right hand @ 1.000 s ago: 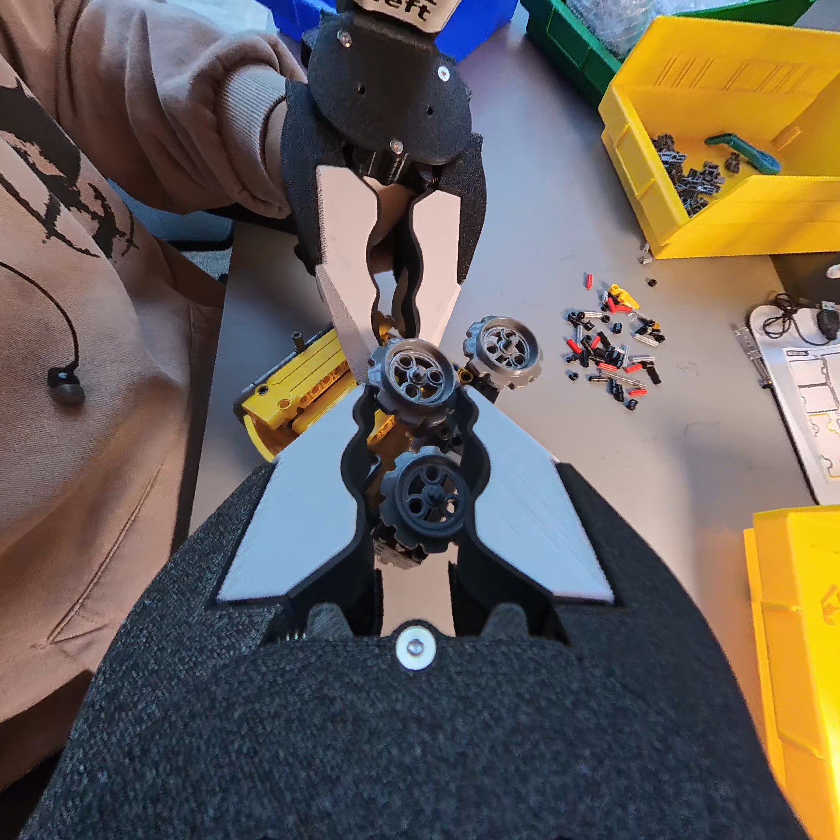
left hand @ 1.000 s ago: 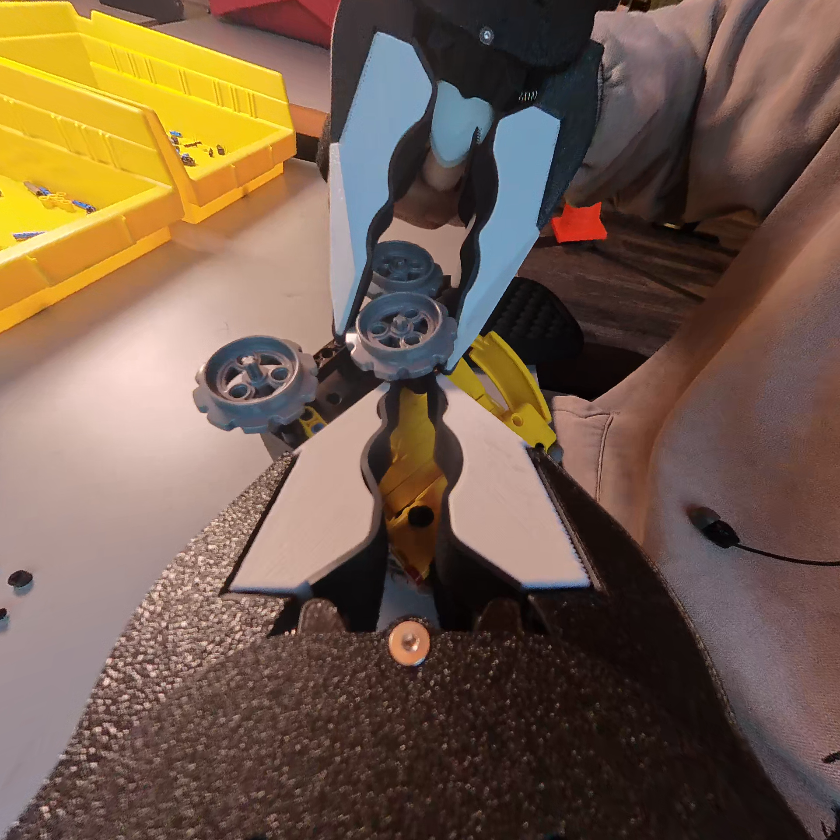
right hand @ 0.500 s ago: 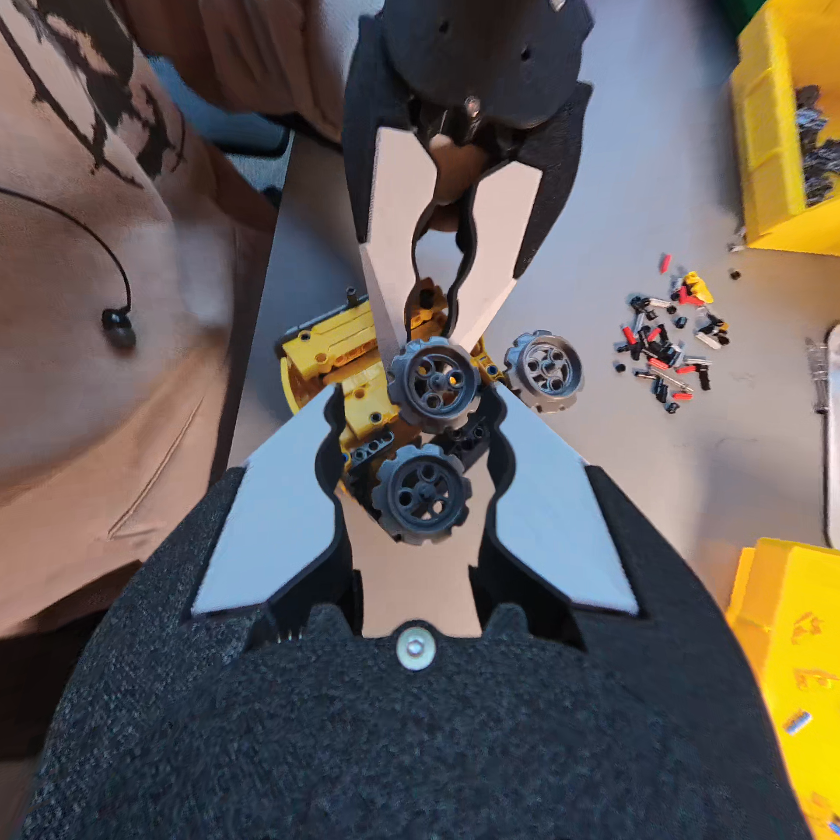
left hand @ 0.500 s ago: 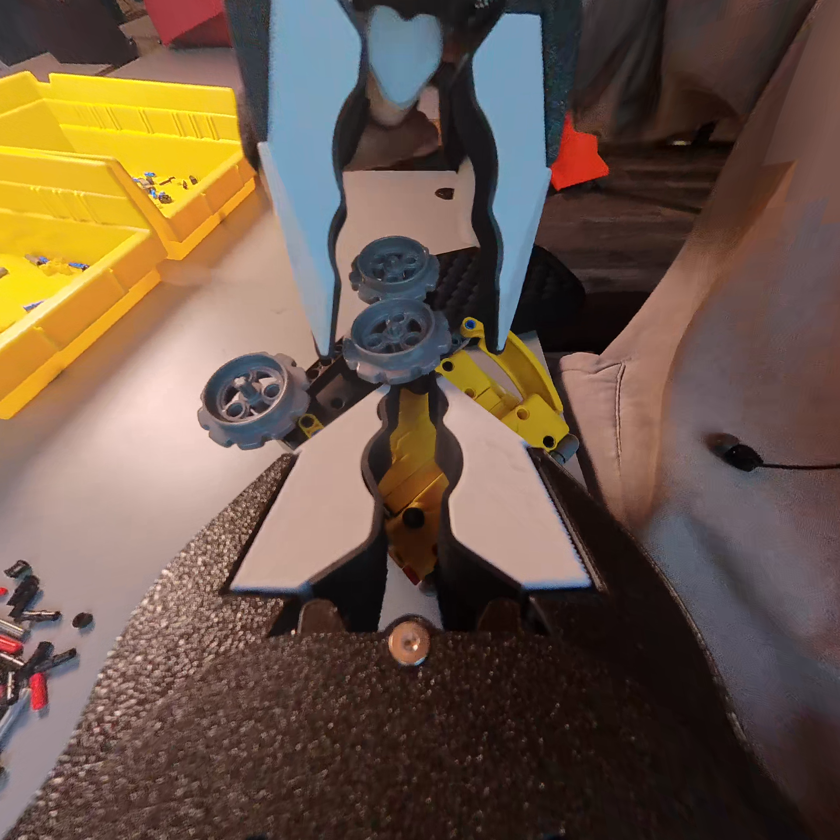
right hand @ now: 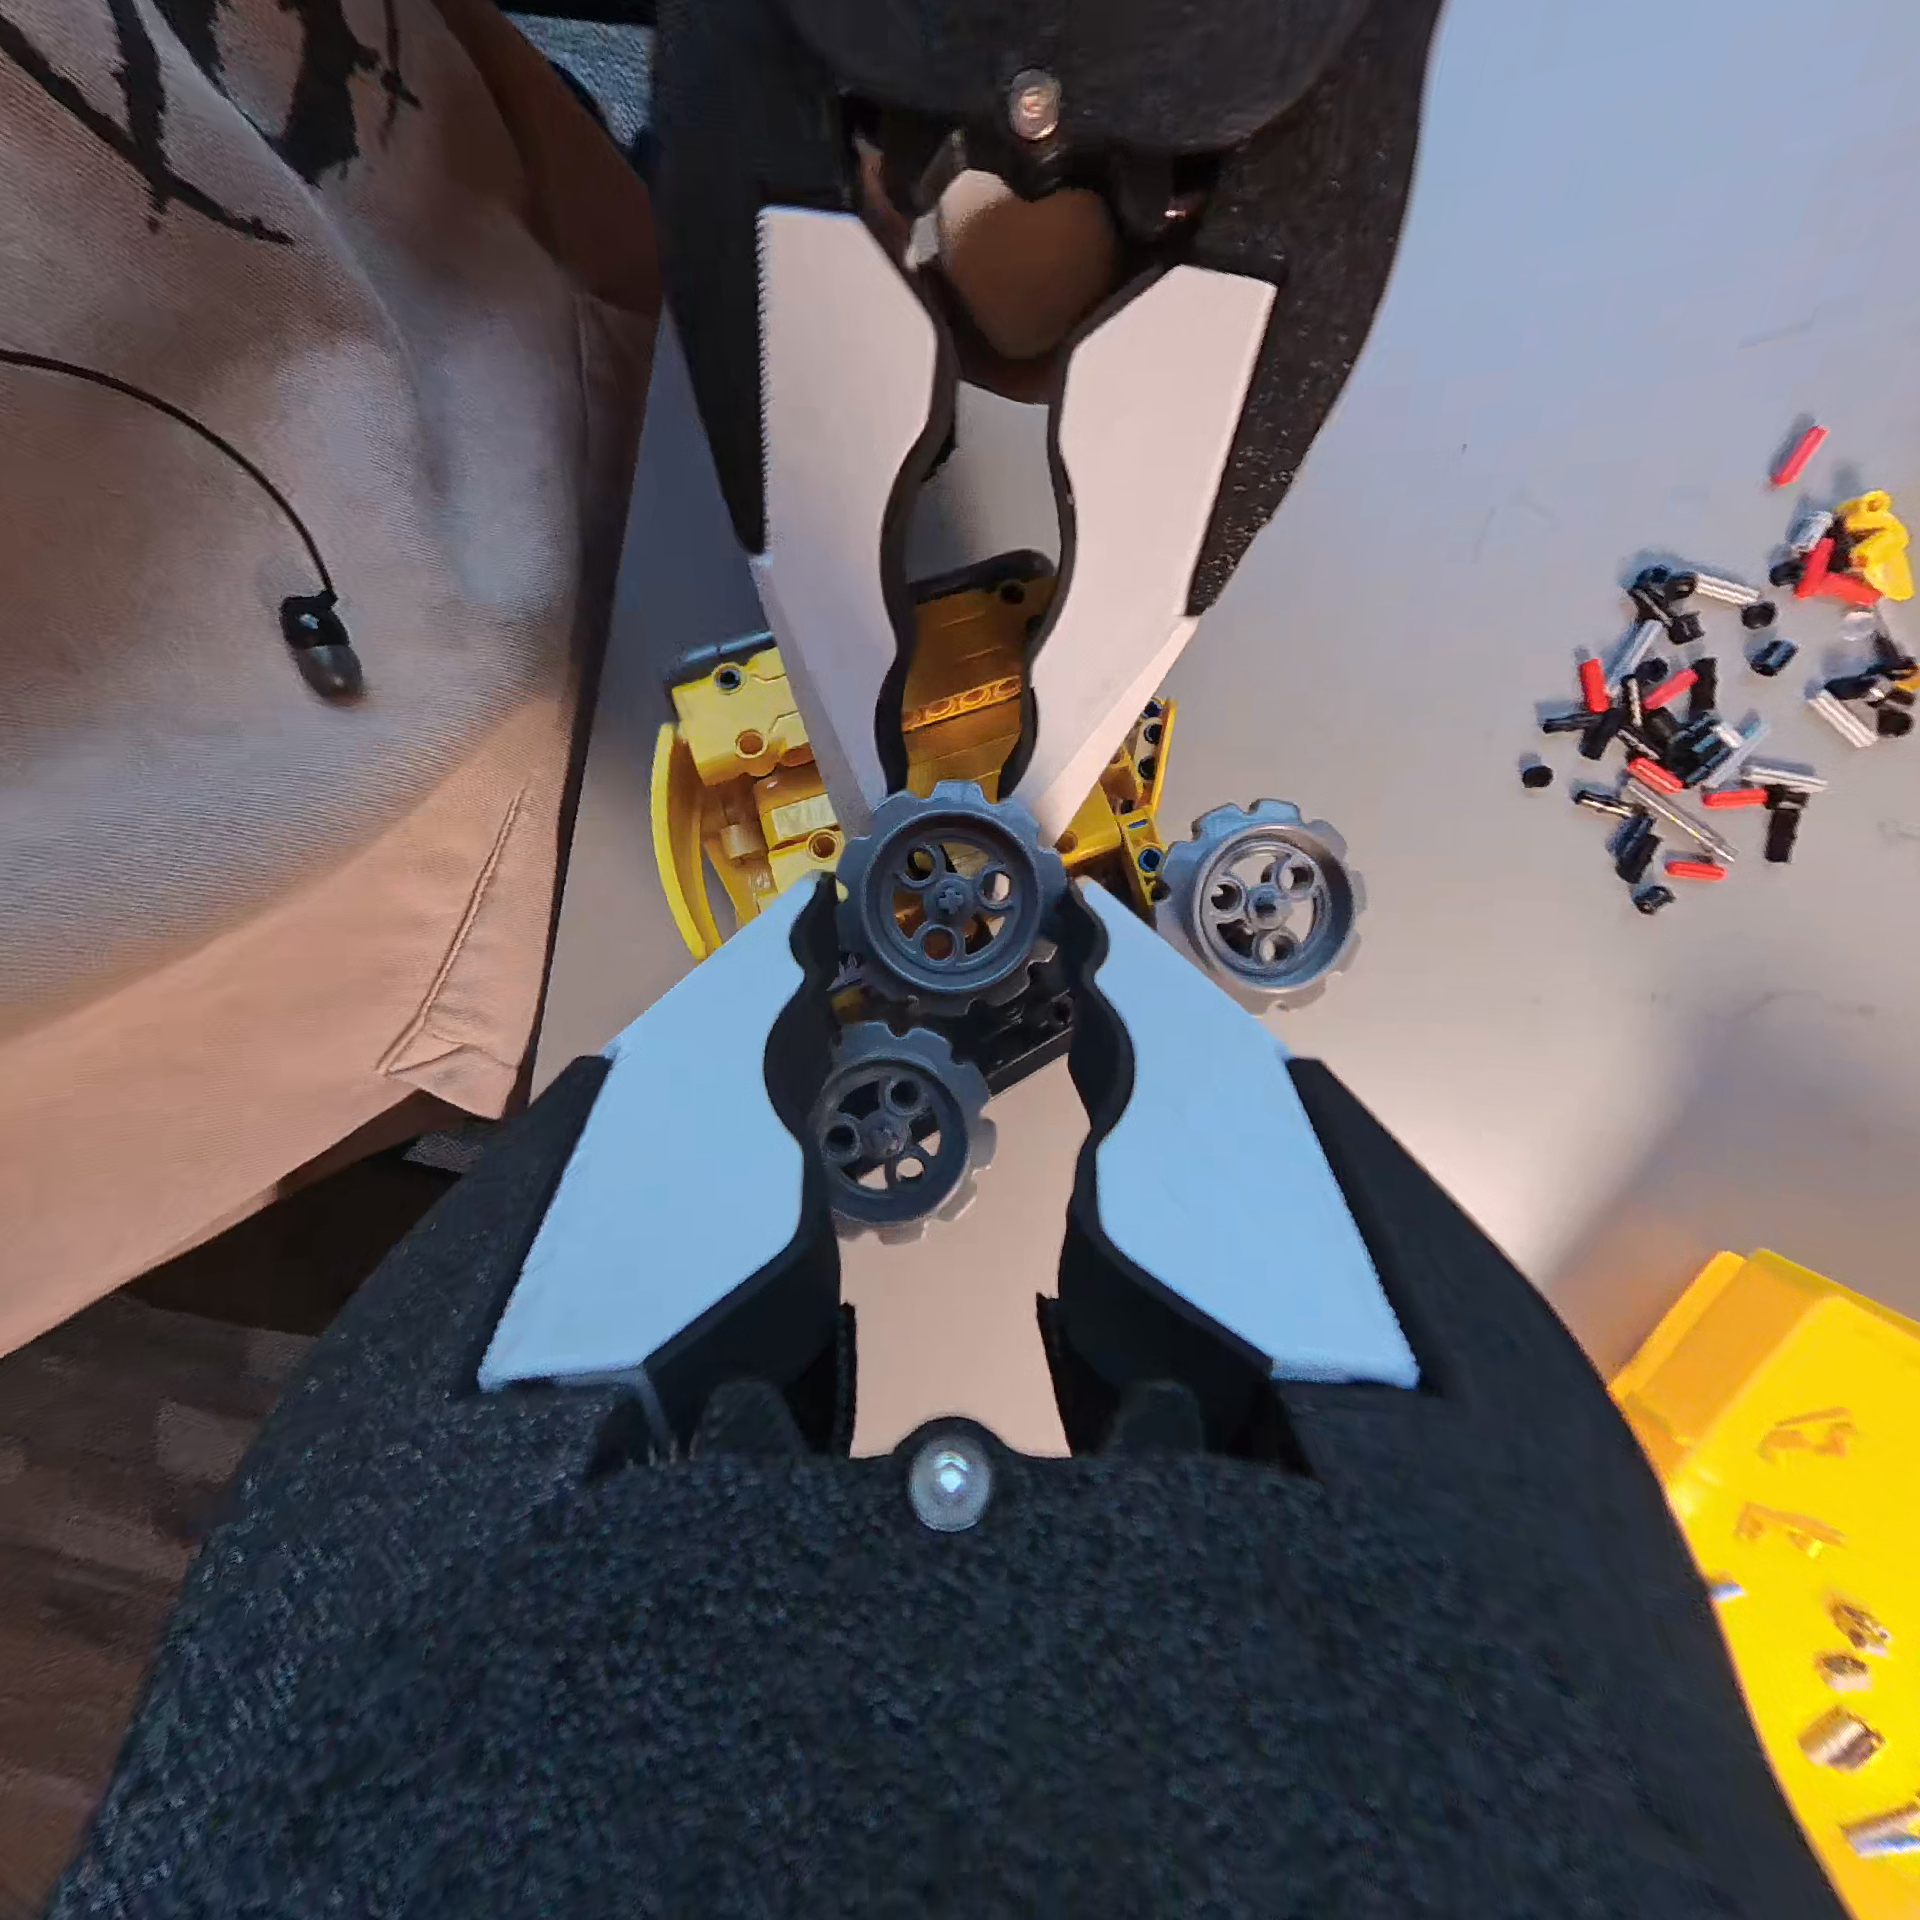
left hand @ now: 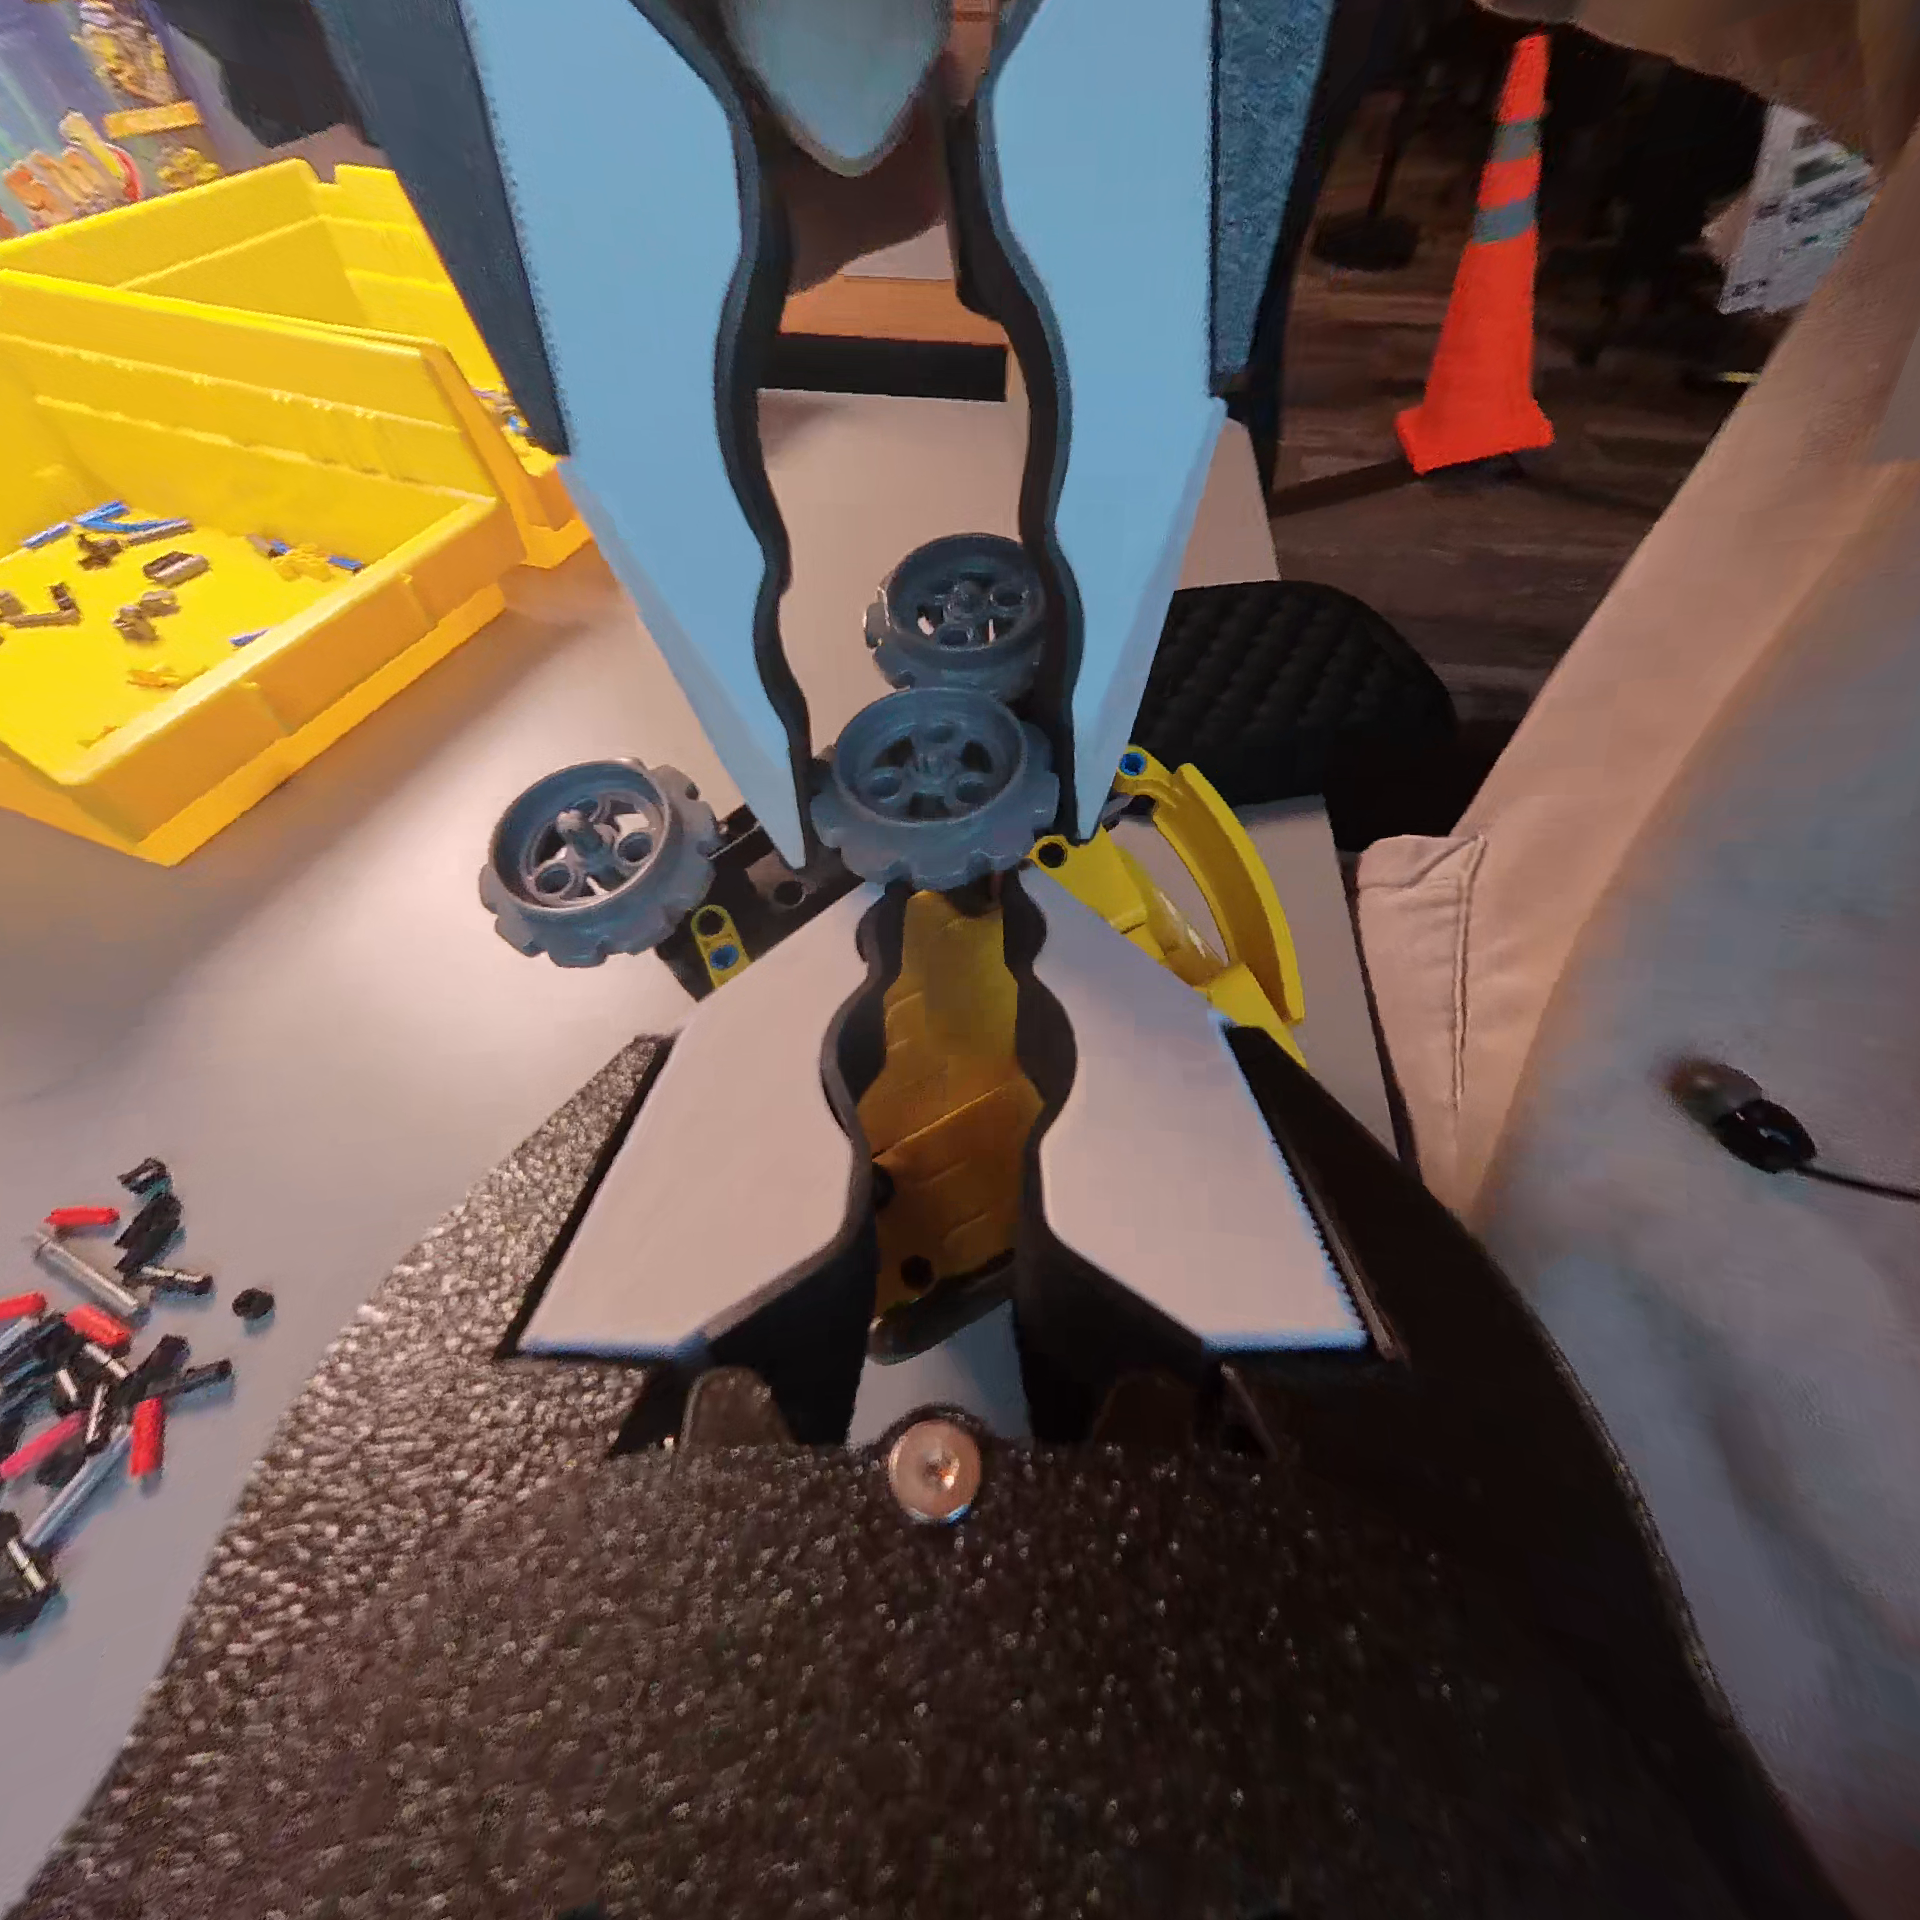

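Since earlier, right hand-held gripper [right hand: 951,904] spreads around upper wheel [right hand: 951,899]; left hand-held gripper [left hand: 940,899] pinches yellow model [left hand: 951,1091], steadying it on counter [left hand: 260,1018]

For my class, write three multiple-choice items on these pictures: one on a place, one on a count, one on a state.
1. The loose pile of small red, black and grey pins lies: A on the grey table; B inside a yellow bin; C on a lap.
2. Grey toothed wheels showing: A two; B three; C five.
3. The left gripper has its fingers: A spread over nothing; B closed on the yellow brick-built model; C holding a cone.
Key: 1A, the pile rests on bare tabletop; 2B, three wheels show in both views; 3B, both fingers press the model's body.
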`<action>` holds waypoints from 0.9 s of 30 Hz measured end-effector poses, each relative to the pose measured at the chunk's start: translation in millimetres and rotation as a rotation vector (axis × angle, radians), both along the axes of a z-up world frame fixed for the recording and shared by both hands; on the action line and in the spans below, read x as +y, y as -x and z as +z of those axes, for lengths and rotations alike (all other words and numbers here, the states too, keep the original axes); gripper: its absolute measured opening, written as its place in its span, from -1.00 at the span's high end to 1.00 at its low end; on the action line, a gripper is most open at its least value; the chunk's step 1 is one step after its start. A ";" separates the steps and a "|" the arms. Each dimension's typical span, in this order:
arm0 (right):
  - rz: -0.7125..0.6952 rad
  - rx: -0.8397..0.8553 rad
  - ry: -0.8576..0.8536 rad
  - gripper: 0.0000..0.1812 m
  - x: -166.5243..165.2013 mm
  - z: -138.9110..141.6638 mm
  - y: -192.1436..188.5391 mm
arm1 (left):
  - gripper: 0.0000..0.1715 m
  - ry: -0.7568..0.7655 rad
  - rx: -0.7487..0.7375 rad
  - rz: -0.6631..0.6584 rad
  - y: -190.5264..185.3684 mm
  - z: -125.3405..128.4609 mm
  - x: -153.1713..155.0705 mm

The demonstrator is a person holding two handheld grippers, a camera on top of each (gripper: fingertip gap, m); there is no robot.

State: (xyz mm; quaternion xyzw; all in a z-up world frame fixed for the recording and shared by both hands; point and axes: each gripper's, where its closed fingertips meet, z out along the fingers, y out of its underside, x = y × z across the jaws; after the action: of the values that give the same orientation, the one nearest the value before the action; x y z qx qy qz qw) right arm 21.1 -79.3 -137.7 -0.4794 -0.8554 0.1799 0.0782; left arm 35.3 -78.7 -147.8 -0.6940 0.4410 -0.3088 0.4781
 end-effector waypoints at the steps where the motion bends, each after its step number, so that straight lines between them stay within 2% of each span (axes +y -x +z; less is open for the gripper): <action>1: -0.017 -0.001 -0.011 0.56 1.0 -0.1 0.2 | 0.80 -0.004 -0.003 0.039 -0.1 0.0 2.6; 6: -0.082 0.045 -0.086 0.57 7.6 8.1 3.3 | 0.84 0.053 -0.117 0.137 -1.2 8.5 8.8; 8: -0.084 0.059 -0.114 0.58 9.1 14.1 3.7 | 0.86 0.037 -0.105 0.128 -1.7 12.5 9.1; 13: -0.147 0.085 -0.052 0.59 7.7 22.0 5.8 | 0.89 0.022 -0.093 0.091 -1.7 17.6 5.5; 20: -0.185 0.248 -0.041 0.60 5.6 40.2 19.3 | 0.93 0.034 -0.137 0.056 4.6 30.5 4.3; 27: -0.264 0.379 0.017 0.60 5.4 36.7 23.1 | 0.93 0.091 -0.108 0.007 6.0 21.2 4.3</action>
State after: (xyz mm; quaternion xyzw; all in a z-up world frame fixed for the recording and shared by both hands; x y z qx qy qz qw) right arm -2.0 -73.8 -101.0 -0.5454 -0.7538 0.2620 0.2564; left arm 29.2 -74.4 -126.7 -0.6988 0.3976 -0.3638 0.4705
